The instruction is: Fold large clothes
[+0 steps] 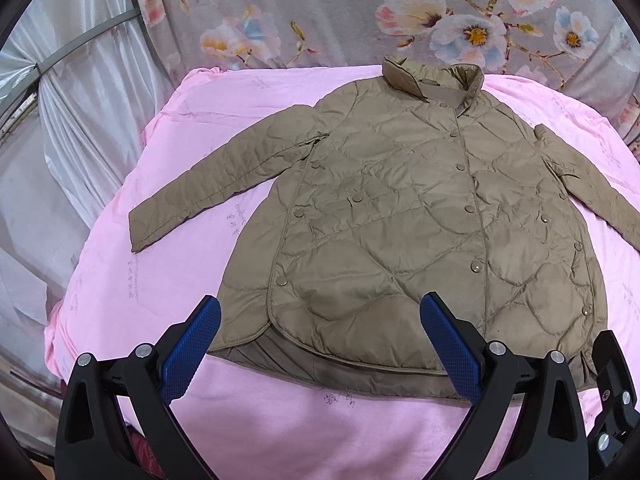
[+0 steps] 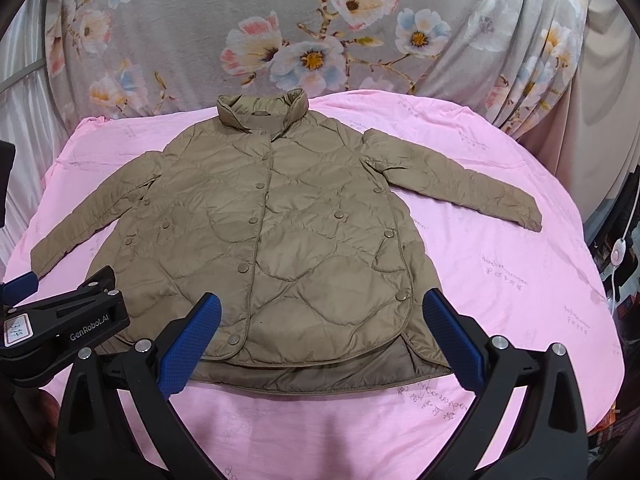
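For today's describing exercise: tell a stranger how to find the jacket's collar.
Start at the pink bedsheet below the floral cloth. A tan quilted jacket lies flat on it, buttoned, sleeves spread. Its collar is the upright band at the far edge, unquilted unlike the body.

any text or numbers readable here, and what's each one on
"GenRobot.AI": white lettering on the black body of the left hand-held gripper, seen in the right wrist view.
"13 14", or close to it: handwritten on a small white label on that same body; partly cut off, so uncertain.
Faint purple script printed in patches on the pink sheet: too small and blurred to read.
Tan quilted jacket: no text visible.
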Tool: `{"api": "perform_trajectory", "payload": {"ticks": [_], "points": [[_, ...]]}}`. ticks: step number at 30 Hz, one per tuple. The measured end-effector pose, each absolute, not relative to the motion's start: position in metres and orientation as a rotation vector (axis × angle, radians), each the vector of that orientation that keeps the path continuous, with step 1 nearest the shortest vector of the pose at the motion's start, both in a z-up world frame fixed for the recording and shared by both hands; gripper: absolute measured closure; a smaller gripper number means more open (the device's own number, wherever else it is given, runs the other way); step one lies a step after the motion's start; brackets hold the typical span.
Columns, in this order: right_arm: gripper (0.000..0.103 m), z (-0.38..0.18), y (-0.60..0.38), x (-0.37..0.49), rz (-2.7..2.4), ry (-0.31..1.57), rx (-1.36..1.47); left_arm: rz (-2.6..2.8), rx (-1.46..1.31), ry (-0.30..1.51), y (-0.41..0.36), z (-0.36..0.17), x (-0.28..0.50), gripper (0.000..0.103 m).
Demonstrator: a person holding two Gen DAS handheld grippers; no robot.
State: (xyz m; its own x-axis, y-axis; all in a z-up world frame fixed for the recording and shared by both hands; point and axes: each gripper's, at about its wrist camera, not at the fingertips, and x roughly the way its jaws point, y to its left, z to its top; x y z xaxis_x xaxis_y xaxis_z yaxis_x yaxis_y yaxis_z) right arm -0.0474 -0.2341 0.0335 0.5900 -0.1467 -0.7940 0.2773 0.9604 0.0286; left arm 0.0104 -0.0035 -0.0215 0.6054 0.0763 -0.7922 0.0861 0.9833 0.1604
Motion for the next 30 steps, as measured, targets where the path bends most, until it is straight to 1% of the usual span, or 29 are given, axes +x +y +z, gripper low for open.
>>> {"api": "perform_trajectory", "payload": {"ticks": [7,14,20,24,27,30], "points": [[0.005,0.027,-0.283,-0.035,-0.299,0.869,0.218,0.002,0.171,0.919,0.0,-0.02,0.028,0.005],[0.005,-0.002,-0.401,-0.002,-0.433,0.832,0.386,0.006,0.125,0.888,0.002,-0.016,0.068,0.005],[0.005,-0.047,-0.516,0.019,-0.556,0.747,0.524,0.084,0.027,0.922,0.012,-0.03,0.116,0.005],[0.005,-0.09,-0.582,0.025,-0.588,0.689,0.705,0.157,0.014,0.921,0.017,-0.041,0.136,0.005],[0.005,-0.123,-0.615,0.023,-0.64,0.667,0.878,0.198,0.015,0.917,0.022,-0.047,0.144,0.005],[0.005,-0.143,-0.634,0.022,-0.684,0.631,0.961,0.231,0.034,0.926,0.025,-0.055,0.15,0.005]]}}
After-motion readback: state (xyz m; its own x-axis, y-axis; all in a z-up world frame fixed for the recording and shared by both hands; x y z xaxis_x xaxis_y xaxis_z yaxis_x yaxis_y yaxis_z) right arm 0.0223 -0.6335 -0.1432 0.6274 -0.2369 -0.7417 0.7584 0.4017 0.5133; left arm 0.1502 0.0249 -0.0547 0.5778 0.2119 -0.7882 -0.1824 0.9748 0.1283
